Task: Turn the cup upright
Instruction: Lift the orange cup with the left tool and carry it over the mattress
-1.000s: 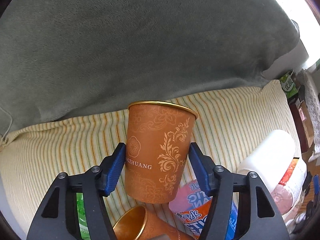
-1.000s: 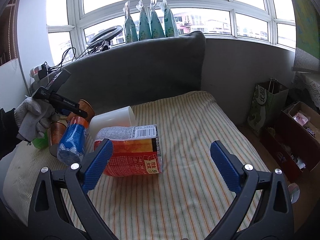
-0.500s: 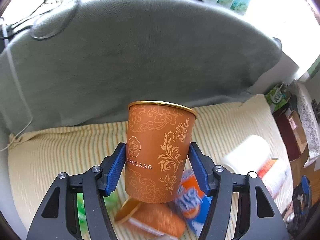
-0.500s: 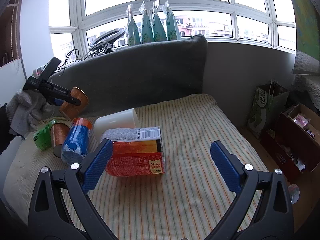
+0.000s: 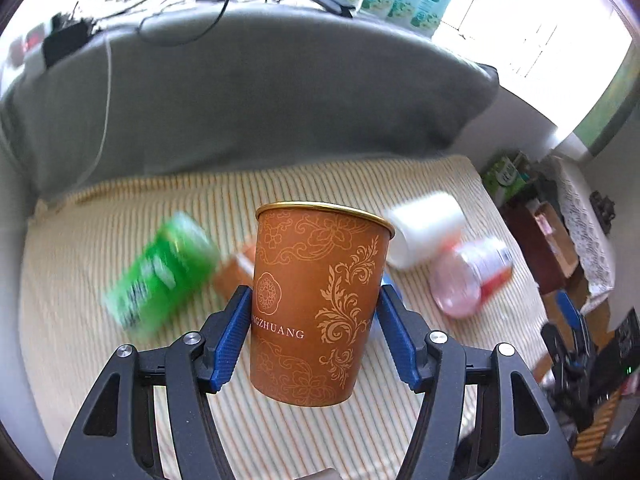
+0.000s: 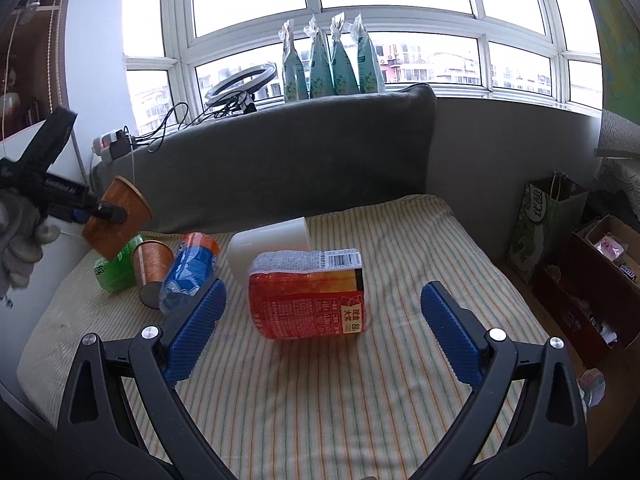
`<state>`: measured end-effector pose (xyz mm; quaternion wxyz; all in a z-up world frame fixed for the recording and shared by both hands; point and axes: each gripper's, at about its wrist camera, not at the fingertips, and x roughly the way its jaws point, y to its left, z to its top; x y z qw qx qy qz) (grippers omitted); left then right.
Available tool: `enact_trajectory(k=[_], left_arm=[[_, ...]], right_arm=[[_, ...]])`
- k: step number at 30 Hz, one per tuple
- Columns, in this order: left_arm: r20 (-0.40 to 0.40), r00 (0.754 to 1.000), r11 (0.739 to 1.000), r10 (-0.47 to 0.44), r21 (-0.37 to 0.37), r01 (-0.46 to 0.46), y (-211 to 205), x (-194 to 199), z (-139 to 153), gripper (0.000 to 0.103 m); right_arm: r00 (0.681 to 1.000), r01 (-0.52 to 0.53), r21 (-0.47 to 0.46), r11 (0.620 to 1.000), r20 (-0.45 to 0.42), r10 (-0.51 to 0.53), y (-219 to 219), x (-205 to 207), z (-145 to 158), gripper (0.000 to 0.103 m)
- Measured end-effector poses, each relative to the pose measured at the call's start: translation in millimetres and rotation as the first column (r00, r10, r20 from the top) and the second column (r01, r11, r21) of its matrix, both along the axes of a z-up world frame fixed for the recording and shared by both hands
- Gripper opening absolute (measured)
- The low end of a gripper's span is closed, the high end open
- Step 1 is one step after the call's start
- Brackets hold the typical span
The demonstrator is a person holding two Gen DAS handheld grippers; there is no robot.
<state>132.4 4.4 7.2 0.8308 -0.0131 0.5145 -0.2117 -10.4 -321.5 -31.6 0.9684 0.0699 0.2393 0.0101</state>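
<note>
My left gripper (image 5: pixel 316 336) is shut on an orange paper cup (image 5: pixel 318 304) with a gold floral pattern and gold rim. The cup is held in the air above the striped cushion (image 5: pixel 280 188), rim up in the left wrist view. In the right wrist view the same cup (image 6: pixel 118 222) hangs tilted at the far left, gripped by the left gripper (image 6: pixel 100 212). My right gripper (image 6: pixel 320 332) is open and empty, low over the cushion's front part, facing an orange-red noodle tub (image 6: pixel 308 294).
On the striped cushion (image 6: pixel 400 240) lie a green can (image 6: pixel 114 270), a second orange cup (image 6: pixel 150 268) on its side, a blue bottle (image 6: pixel 188 272), a white cup (image 6: pixel 270 244) and the noodle tub. A grey backrest (image 6: pixel 280 160) stands behind. Boxes and a bag (image 6: pixel 544 224) stand on the right.
My left gripper has lifted the orange cup higher and pulled back, so more of the cushion and the lying items show below it. The right gripper has barely moved.
</note>
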Motion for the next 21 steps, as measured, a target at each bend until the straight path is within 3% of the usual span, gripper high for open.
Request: enact_trajectory(k=[5, 11, 21], left_arm=[[-0.095, 0.995, 0.997, 0.005, -0.072, -0.012, 2, -34, -35, 0.063], [-0.169, 0.985, 0.989, 0.045, -0.135, -0.069, 3, -54, -57, 0.063], [-0.201, 0.976, 0.986, 0.087, -0.123, -0.114, 0, -79, -82, 0.063]], right_arm=[[1.000, -0.010, -0.013, 1.000, 0.009, 0.010, 7, -11, 1, 0.100], [1.000, -0.022, -0.014, 1.000, 0.008, 0.022, 12, -21, 0, 0.100], [0.998, -0.058, 0.004, 0.998, -0.020, 0.058, 21, -23, -6, 0.100]])
